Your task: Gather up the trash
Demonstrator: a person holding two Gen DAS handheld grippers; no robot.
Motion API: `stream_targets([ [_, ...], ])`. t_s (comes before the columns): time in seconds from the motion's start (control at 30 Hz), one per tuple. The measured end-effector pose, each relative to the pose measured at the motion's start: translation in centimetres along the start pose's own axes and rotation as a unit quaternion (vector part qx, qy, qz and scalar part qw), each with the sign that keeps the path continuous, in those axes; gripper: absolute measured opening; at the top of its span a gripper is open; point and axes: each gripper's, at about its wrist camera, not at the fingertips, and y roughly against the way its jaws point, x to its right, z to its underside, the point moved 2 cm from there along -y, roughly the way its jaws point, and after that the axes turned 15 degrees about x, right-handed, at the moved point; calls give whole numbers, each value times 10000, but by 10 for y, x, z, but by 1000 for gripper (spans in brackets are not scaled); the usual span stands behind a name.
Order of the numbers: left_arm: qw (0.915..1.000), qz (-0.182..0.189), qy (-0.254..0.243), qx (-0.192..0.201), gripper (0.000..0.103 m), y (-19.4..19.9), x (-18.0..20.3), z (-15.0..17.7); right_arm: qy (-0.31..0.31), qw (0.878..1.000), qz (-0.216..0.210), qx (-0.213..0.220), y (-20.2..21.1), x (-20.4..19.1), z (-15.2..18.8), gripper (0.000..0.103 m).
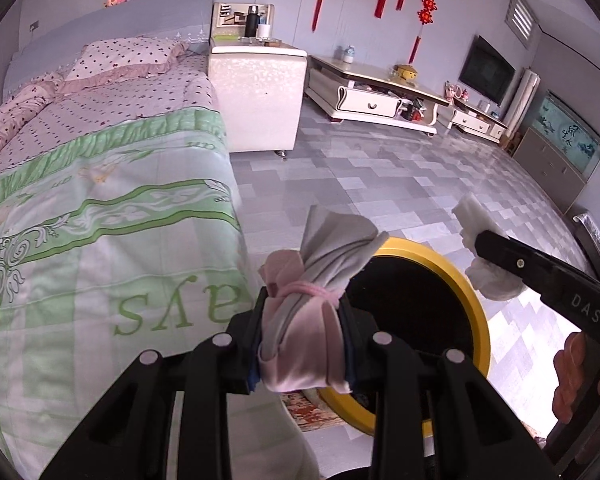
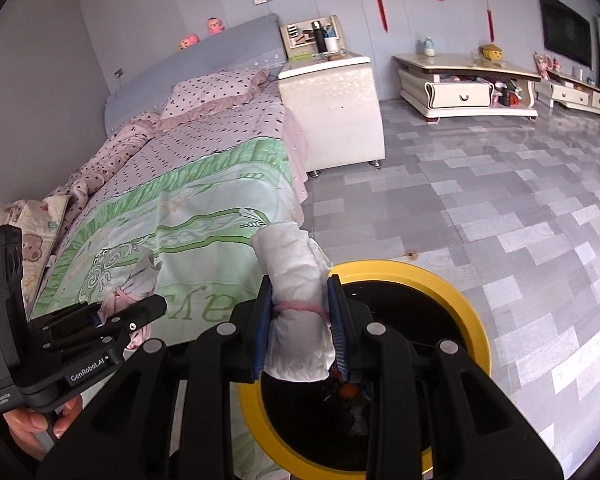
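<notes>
My left gripper point(image 1: 304, 344) is shut on a pink and grey cloth bundle point(image 1: 316, 292) tied with a pink band, held above the left rim of a yellow-rimmed trash bin point(image 1: 474, 300) with a black liner. My right gripper point(image 2: 300, 332) is shut on a white rolled bundle point(image 2: 296, 304) tied with a pink band, held over the bin point(image 2: 452, 292). The right gripper and its white bundle point(image 1: 488, 272) show at the right in the left wrist view. The left gripper with its bundle point(image 2: 136, 284) shows at the left in the right wrist view.
A bed point(image 1: 100, 208) with a green and white quilt lies close on the left of the bin. A white nightstand point(image 1: 256, 96) stands beyond the bed. A low TV cabinet point(image 1: 372, 92) lines the far wall. Grey tiled floor point(image 2: 480, 200) spreads to the right.
</notes>
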Motion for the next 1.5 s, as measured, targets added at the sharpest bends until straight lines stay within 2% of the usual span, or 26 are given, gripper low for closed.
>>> stream_targets([
  [0.1, 9998, 114, -60, -154, 29, -15, 15, 8, -140, 9998, 140, -8, -1, 26, 3, 26],
  [0.3, 9990, 295, -59, -319, 29, -32, 37, 17, -414, 9989, 209, -73, -4, 53, 13, 27],
  [0.37, 9987, 342, -62, -364, 34, -35, 40, 20, -489, 9985, 234, -63, -4, 57, 15, 29],
  [0.4, 9987, 354, -87, -365, 36, -35, 41, 21, -529, 9982, 265, -47, -3, 58, 16, 36],
  [0.47, 9986, 389, -77, -350, 52, -33, 42, 22, -627, 9975, 336, -27, -2, 64, 16, 45],
  [0.63, 9991, 364, 38, -236, 54, -24, 35, 20, -738, 9960, 496, 51, 6, 77, 13, 46],
  [0.77, 9993, 298, 165, -134, 53, -13, 18, 15, -673, 9965, 503, 38, 11, 71, 13, 46],
  [1.1, 9986, -212, 462, 127, 53, 34, -48, 13, -306, 9995, 20, -112, 0, -11, 15, 46],
  [1.5, 9906, -1062, 756, 410, 53, 115, -159, 28, 230, 9949, -877, -450, -25, -161, 38, 46],
])
